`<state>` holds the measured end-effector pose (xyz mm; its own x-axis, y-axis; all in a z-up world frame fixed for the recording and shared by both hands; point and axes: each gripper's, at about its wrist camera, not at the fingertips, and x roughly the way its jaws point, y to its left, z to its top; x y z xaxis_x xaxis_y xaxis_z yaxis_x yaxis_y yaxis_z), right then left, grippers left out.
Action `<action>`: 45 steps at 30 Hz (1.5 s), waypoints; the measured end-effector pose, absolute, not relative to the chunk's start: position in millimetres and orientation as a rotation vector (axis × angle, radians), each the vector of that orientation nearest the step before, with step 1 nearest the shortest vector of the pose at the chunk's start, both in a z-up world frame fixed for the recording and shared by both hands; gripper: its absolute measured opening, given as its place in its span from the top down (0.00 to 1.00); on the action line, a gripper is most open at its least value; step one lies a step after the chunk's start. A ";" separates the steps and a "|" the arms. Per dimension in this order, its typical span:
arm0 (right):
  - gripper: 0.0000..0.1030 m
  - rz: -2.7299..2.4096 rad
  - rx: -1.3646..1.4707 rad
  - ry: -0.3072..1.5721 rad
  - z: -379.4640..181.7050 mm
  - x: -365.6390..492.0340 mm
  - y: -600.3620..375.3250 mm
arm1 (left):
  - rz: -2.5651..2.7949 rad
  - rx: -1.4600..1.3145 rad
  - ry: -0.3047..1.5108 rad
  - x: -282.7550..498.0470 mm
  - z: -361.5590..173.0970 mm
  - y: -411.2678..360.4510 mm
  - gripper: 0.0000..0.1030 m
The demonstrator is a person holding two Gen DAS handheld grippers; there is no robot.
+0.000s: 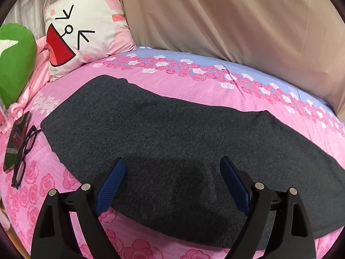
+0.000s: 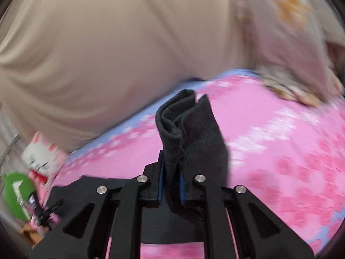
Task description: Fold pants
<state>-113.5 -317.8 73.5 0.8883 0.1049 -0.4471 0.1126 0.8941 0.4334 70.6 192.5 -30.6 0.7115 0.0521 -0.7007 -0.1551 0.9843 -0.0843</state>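
The dark grey pants [image 1: 172,142] lie flat on the pink rose-print bed sheet [image 1: 176,82], running from upper left to lower right in the left wrist view. My left gripper [image 1: 172,168] is open and empty, hovering just above the near edge of the pants. My right gripper [image 2: 171,172] is shut on a bunched end of the pants [image 2: 189,129], which stands up out of the jaws, lifted above the sheet. The right wrist view is blurred.
A white and pink cartoon pillow [image 1: 86,28] and a green plush [image 1: 15,60] sit at the far left. Black glasses [image 1: 23,151] and a phone [image 1: 16,140] lie left of the pants. A beige curtain [image 1: 237,17] hangs behind the bed.
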 end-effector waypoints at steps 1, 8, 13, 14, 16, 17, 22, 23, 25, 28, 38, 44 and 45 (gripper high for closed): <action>0.90 0.062 0.430 0.493 80.8 -98.1 -285.8 | 0.110 -0.148 0.770 70.2 -30.3 193.4 0.16; 0.90 0.300 0.267 0.671 46.1 -20.4 -126.3 | 0.063 -0.207 0.760 66.7 -29.7 200.2 0.16; 0.87 0.320 0.166 0.891 -37.3 12.9 -55.0 | 0.028 -0.269 0.765 67.6 -31.6 208.7 0.16; 0.86 0.315 0.147 0.915 -48.8 13.4 -48.3 | 0.024 -0.277 0.767 67.5 -32.0 209.3 0.16; 0.70 0.326 0.115 0.869 -44.9 2.1 -47.0 | 0.018 -0.284 0.767 67.3 -32.3 210.1 0.16; 0.65 0.342 0.128 0.868 -40.1 -3.5 -49.5 | 0.017 -0.282 0.766 66.8 -32.2 209.8 0.16; 0.56 0.217 0.224 0.751 0.3 -50.3 -114.8 | 0.001 -0.271 0.762 65.1 -31.6 207.3 0.16; 0.55 0.135 0.253 0.732 3.1 -63.5 -142.2 | -0.003 -0.270 0.761 65.0 -31.5 207.2 0.16; 0.52 0.025 0.310 0.730 -1.0 -80.5 -184.9 | -0.018 -0.272 0.761 64.1 -31.1 206.6 0.16; 0.50 -0.111 0.395 0.752 -17.0 -105.7 -236.7 | -0.114 -0.283 0.786 63.3 -28.4 196.7 0.16; 0.50 -0.078 0.442 0.742 -44.8 -115.2 -248.7 | -0.419 -0.315 0.910 76.5 -16.9 71.8 0.16; 0.48 -0.047 0.461 0.727 -50.9 -116.7 -255.3 | -0.368 -0.239 0.995 87.1 -33.1 38.6 0.21; 0.48 -0.048 0.456 0.722 -50.2 -117.4 -255.7 | -0.362 -0.244 0.997 85.3 -34.7 39.2 0.21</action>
